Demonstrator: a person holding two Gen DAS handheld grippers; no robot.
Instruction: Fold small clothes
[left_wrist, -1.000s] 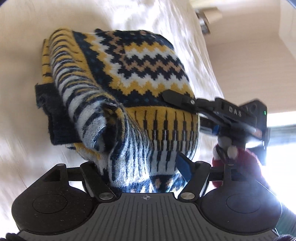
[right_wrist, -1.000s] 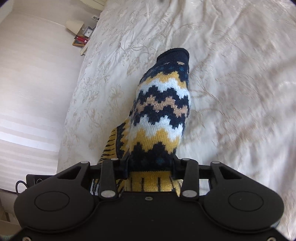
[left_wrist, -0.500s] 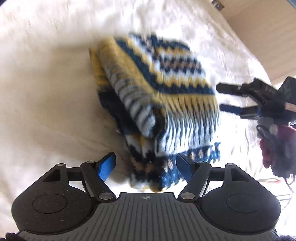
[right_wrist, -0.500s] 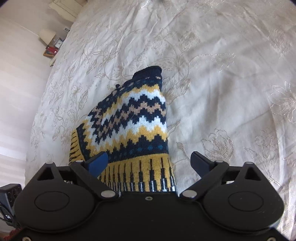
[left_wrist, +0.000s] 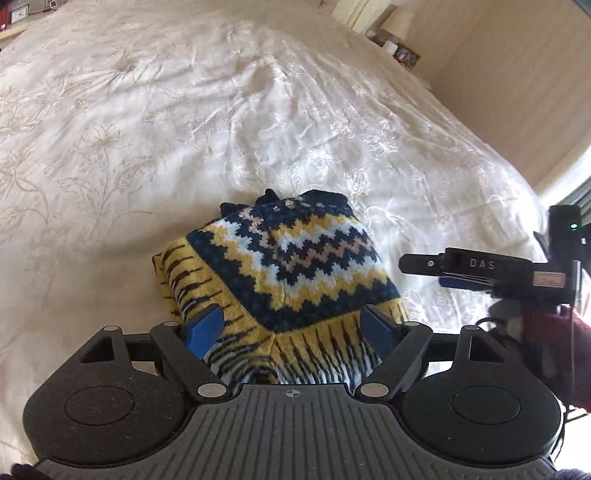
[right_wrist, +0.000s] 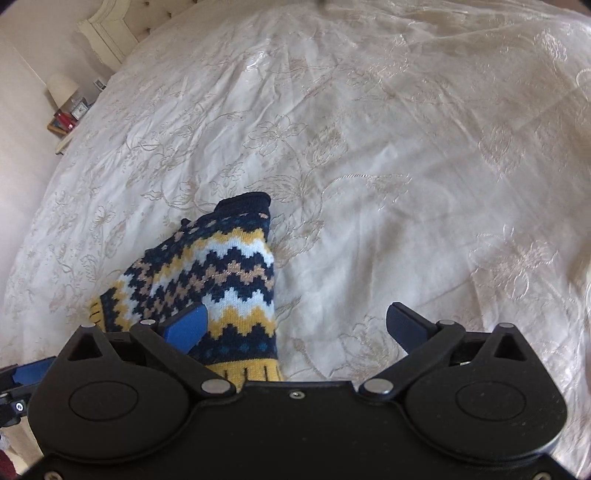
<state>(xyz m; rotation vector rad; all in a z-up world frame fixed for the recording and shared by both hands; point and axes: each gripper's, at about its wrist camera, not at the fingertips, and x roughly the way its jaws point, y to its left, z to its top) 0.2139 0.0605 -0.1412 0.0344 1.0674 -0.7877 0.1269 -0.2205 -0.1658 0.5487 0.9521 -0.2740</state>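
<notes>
A folded knit (left_wrist: 291, 266) lies on the bed (left_wrist: 184, 122), a compact bundle with navy, yellow, pale-blue and tan zigzag bands on its top face and yellow-and-black stripes along the near and left edges. In the right wrist view the same knit (right_wrist: 218, 280) sits left of centre, its dark navy cuff pointing away from the camera and a strip of yellow stripe showing at the near end.

The left claw (left_wrist: 293, 328) is spread wide — its blue pads (left_wrist: 205, 326) stand on either side of the near end of the knit. Whether either pad touches the fabric cannot be told, and nothing is clamped between them. The right claw (right_wrist: 295, 326) is also apart; its left pad (right_wrist: 186, 325) sits over the right part of the knit, while the other pad is over bare bedspread, clear of the fabric.

From the left wrist view, the right claw (left_wrist: 424, 267) shows side-on at the right, hovering just beside the knit's right edge with a gap of bedspread between them. A green light glows on its body, and a hand in a dark red glove (left_wrist: 550, 332) holds it. The left claw's blue tip (right_wrist: 29, 371) shows at the lower left corner of the right wrist view.

The bedspread is cream with embroidered flowers, lightly creased. A lamp (right_wrist: 62, 88) stands on a bedside shelf beyond the bed, with small items around it — too small to name.
</notes>
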